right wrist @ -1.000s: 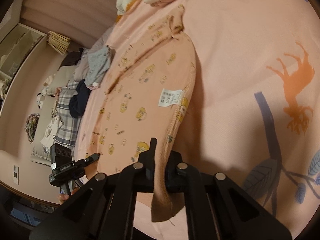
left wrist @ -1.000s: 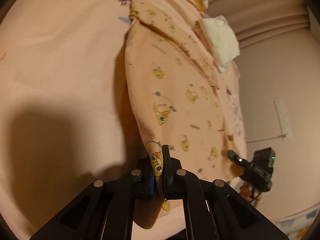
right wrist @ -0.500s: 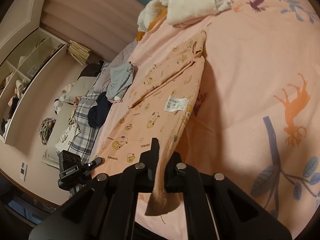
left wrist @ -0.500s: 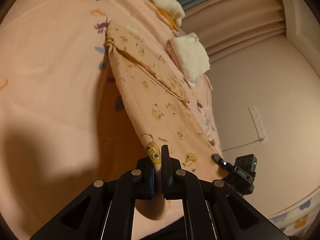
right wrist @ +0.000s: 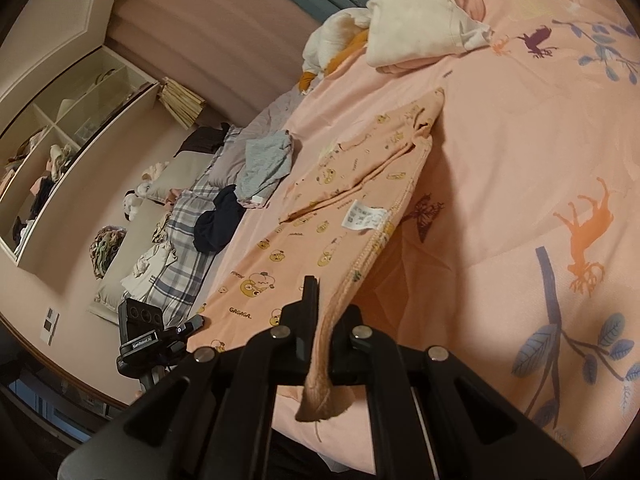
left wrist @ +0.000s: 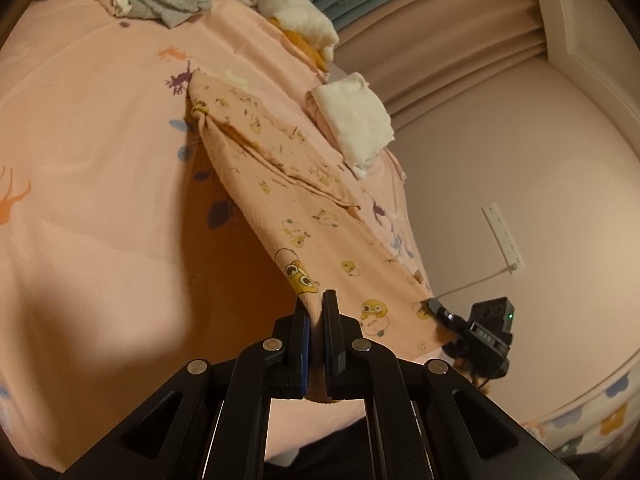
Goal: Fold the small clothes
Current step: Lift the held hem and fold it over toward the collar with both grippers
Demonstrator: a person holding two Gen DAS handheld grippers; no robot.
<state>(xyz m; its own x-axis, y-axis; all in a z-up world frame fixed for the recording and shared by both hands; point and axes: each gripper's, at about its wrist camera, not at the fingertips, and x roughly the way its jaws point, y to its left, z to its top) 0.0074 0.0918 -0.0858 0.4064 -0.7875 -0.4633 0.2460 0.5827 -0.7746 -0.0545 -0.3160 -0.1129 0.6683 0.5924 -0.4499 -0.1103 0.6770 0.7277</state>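
Note:
A small peach garment [left wrist: 304, 208] printed with yellow cartoon figures is lifted off the pink bedsheet [left wrist: 88, 160] at its near end, while its far end still rests on the bed. My left gripper [left wrist: 316, 312] is shut on one near corner of it. In the right wrist view the same garment [right wrist: 332, 216], with a white care label [right wrist: 366, 216], hangs from my right gripper [right wrist: 326, 312], shut on the other near corner; a flap of cloth droops below the fingers. Each view shows the other gripper at the garment's far corner.
A folded white cloth [left wrist: 356, 128] lies past the garment near the bed's edge. A grey garment [right wrist: 266, 164], a dark one [right wrist: 218, 222] and plaid bedding [right wrist: 180, 248] lie on the far side. A plush toy [left wrist: 296, 24] sits by the curtains [left wrist: 420, 20]; shelves [right wrist: 68, 136] line the wall.
Both grippers have risen with the garment's near edge. The cloth now hangs higher above the sheet, and more of the room and the far bed shows.

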